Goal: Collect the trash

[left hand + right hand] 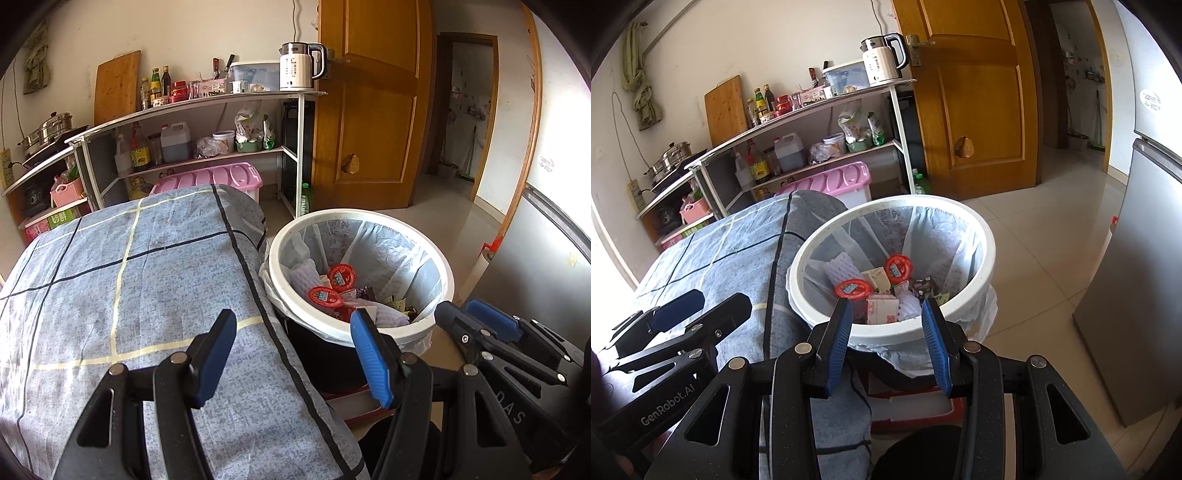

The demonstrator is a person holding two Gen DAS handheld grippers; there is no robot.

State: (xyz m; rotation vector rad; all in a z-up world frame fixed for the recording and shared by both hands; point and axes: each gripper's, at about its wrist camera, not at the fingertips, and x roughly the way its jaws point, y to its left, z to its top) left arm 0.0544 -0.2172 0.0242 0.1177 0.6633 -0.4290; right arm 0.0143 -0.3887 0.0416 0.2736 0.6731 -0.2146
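Note:
A white-rimmed trash bin [354,213] [988,240] with a clear liner stands on the floor beside a surface covered in blue-grey checked cloth [147,277] [731,251]. Inside lie two red round lids [341,277] [898,266], a white foam net [306,275] [842,267], a small carton [882,309] and wrappers. My left gripper [293,317] is open and empty, straddling the cloth's edge and the bin's near rim. My right gripper [886,304] hovers over the bin's near rim, open, nothing between its blue pads. Each gripper shows at the side of the other's view.
A white shelf rack [207,107] against the wall holds bottles, jars and an electric kettle [299,66]. A pink storage box [221,177] sits on the floor below it. A wooden door [369,110] stands open behind the bin; a grey fridge [1137,295] is to the right on the tiled floor [1034,240].

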